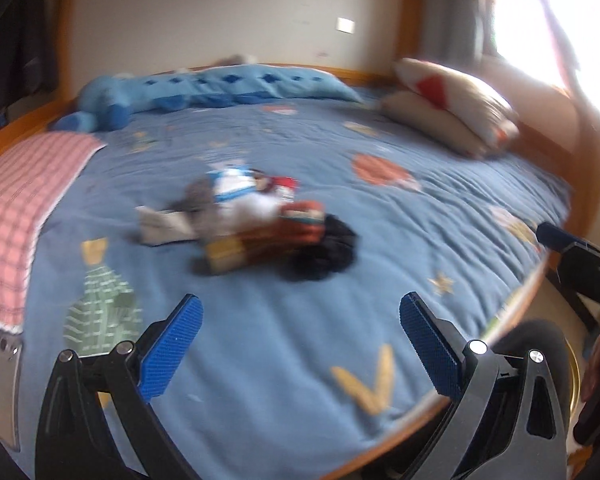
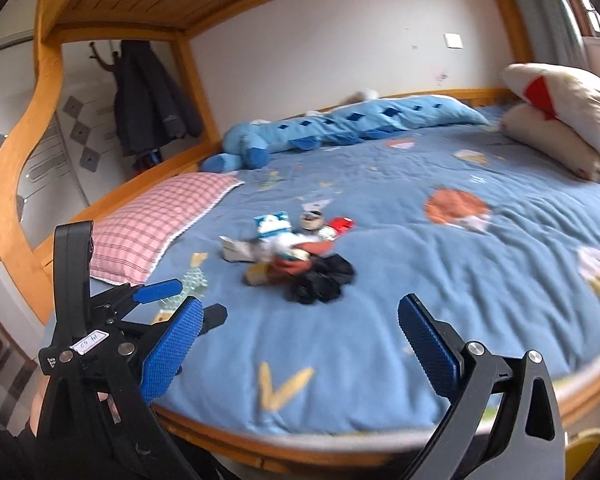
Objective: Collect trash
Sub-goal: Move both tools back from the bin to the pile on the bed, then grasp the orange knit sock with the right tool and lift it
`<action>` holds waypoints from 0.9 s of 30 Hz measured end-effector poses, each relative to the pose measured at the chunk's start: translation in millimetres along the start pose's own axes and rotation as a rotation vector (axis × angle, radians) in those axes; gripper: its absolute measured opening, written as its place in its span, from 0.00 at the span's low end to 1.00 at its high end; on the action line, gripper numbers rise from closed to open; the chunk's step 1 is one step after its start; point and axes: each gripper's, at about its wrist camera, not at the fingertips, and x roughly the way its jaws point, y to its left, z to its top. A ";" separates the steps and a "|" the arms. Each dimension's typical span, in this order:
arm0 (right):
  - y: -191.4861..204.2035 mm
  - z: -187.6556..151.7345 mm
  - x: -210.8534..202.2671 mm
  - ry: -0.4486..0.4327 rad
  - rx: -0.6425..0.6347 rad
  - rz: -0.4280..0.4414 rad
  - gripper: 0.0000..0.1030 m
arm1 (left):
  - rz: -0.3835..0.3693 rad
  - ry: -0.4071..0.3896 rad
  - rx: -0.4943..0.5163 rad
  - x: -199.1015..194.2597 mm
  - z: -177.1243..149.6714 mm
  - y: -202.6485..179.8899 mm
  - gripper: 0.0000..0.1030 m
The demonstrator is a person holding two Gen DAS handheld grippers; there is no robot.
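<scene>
A heap of trash [image 1: 256, 220] lies mid-bed on the blue quilt [image 1: 300, 340]: a blue-and-white carton [image 1: 232, 184], red wrappers, a yellow-brown box, white scraps and a crumpled black bag [image 1: 324, 248]. The heap also shows in the right wrist view [image 2: 292, 256], with the carton [image 2: 274, 226] and black bag [image 2: 320, 280]. My left gripper [image 1: 300, 344] is open and empty, short of the heap, over the quilt's near part. My right gripper [image 2: 300, 348] is open and empty, also short of the heap. The left gripper [image 2: 168, 296] shows at the right view's lower left.
A pink checked pillow [image 2: 156, 224] lies left, a long blue plush toy [image 2: 340, 124] along the far wall, and two cream pillows [image 2: 560, 120] at the right. A phone [image 1: 4, 384] lies by the bed's near-left edge. The wooden bunk frame [image 2: 16, 168] surrounds the bed.
</scene>
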 end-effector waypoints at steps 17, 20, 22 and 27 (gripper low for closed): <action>24.5 32.6 119.3 0.104 0.002 0.020 0.92 | 0.030 0.057 -0.073 62.2 14.7 72.6 0.96; 23.1 34.4 138.1 0.130 0.015 0.011 0.90 | 0.019 0.061 -0.057 68.5 16.5 78.0 0.96; 23.4 35.4 151.3 0.146 0.013 0.002 0.87 | 0.015 0.062 -0.059 73.1 18.8 83.2 0.96; 24.1 37.2 187.6 0.191 -0.020 -0.041 0.78 | 0.005 0.075 -0.061 86.7 23.3 95.2 0.96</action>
